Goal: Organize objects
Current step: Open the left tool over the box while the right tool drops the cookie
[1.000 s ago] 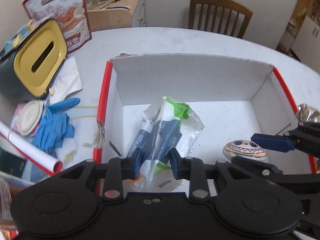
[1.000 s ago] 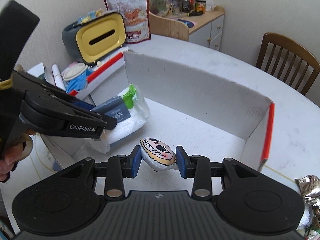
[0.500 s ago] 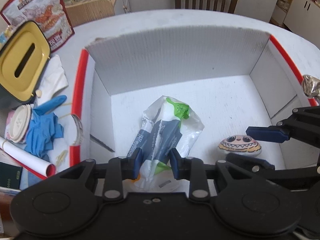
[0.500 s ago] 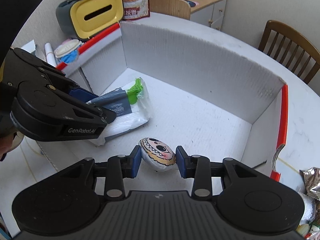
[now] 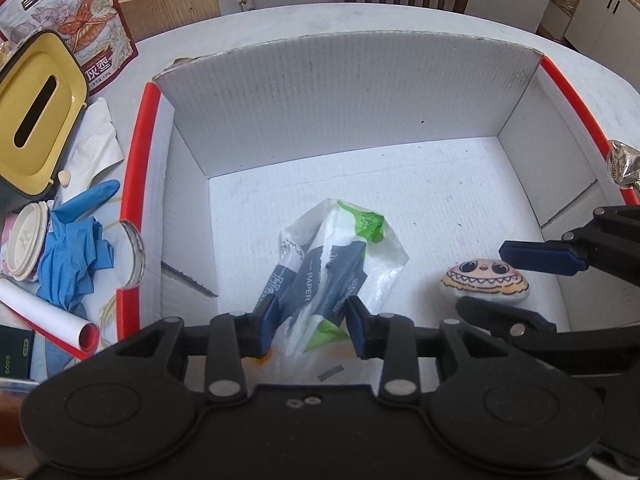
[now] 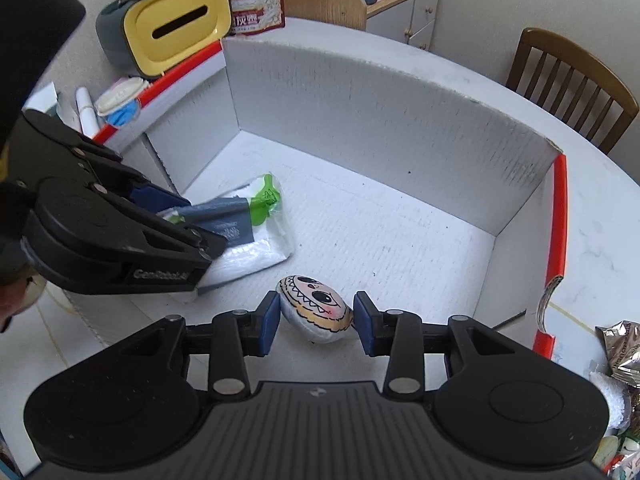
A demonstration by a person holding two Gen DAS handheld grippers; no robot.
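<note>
Inside the white box (image 5: pixel 360 92) on the counter (image 5: pixel 280 20), the left claw (image 5: pixel 312 322) grips the tissue pack (image 5: pixel 324 264) and the right claw (image 6: pixel 316 318) clasps the painted stone (image 6: pixel 316 308), both low over the box floor. Released unevenly, the smooth stone could roll, or the pack's loose wrapper could snag on a pad.

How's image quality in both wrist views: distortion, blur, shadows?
Left wrist: strong fisheye bowing of the box walls, sharp overall, soft even daylight. Right wrist: same curvature, slight motion blur on the left gripper and tissue pack, faint shadow under the painted stone.
</note>
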